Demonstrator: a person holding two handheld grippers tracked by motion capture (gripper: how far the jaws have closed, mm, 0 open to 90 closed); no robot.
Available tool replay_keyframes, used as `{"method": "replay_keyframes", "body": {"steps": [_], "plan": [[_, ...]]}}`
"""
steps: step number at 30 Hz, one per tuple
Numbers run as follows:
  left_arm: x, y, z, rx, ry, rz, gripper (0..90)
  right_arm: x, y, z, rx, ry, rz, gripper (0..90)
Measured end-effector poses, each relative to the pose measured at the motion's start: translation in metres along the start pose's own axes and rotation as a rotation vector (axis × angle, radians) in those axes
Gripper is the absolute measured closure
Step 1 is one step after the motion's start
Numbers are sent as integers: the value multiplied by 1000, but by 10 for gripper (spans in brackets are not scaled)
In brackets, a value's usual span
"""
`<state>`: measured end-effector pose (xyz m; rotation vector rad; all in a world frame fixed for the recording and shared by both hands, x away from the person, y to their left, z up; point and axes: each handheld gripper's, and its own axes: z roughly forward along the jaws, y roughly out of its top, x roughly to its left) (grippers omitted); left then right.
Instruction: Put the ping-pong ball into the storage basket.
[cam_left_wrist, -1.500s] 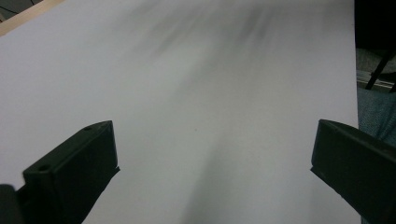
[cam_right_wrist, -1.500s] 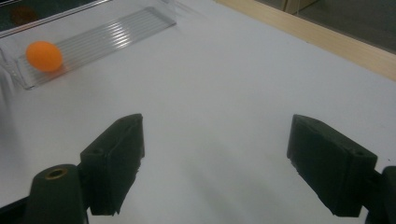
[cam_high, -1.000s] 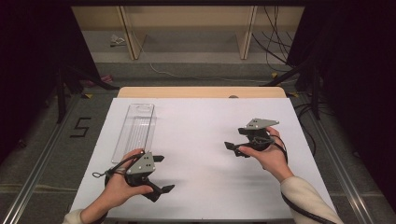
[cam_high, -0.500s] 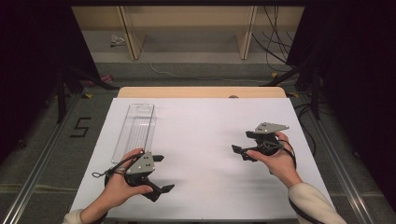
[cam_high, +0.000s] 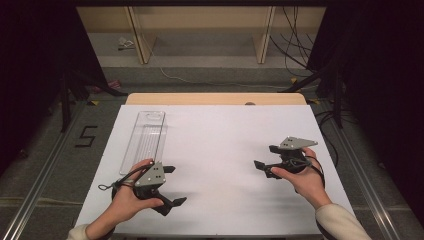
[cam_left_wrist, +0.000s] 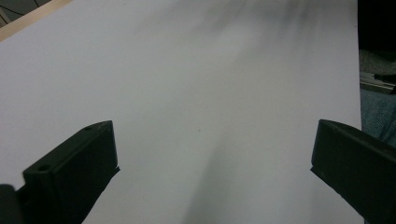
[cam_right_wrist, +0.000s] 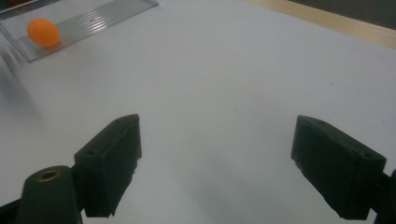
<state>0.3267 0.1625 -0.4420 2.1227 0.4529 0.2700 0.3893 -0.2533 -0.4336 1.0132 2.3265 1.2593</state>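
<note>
Nearest the person, both grippers rest low over the white counter (cam_high: 220, 150) with nothing between their jaws, so this reads as the step before any grasp: neither tool has yet closed in on anything. The left gripper (cam_high: 169, 186) sits at the near left, its jaws spread wide; in the left gripper view they frame bare white surface and touch nothing. The right gripper (cam_high: 266, 157) sits at the near right, well apart from the left, jaws likewise spread wide and holding nothing, pointing across the counter toward the left side.

Farther off, a clear ribbed tray (cam_high: 145, 139) lies lengthwise along the left part of the counter, its near end just beside the left hand (cam_high: 127, 197). In the right gripper view an orange ball (cam_right_wrist: 43, 32) rests on that tray (cam_right_wrist: 93, 21), well apart from the right gripper's jaws.

Probably the ball is the thing to be picked. The next move would call for carrying open jaws to either side of it, then closing gently, since a round ball on ribs may roll
</note>
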Motion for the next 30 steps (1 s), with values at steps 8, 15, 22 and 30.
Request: {"method": "replay_keyframes", "body": {"steps": [8,15,22,30], "plan": [[1,0,-1,-2,1,1,0,4,-5,-4,7,5,-9,169],[0,0,-1,-2,2,2,0,6,-10,-9,8,6,-8,169],[1,0,-1,-3,1,2,0,6,-13,-13,1,7,0,169],[1,1,0,-7,0,-1,0,7,-13,-13,-10,12,7,166]]}}
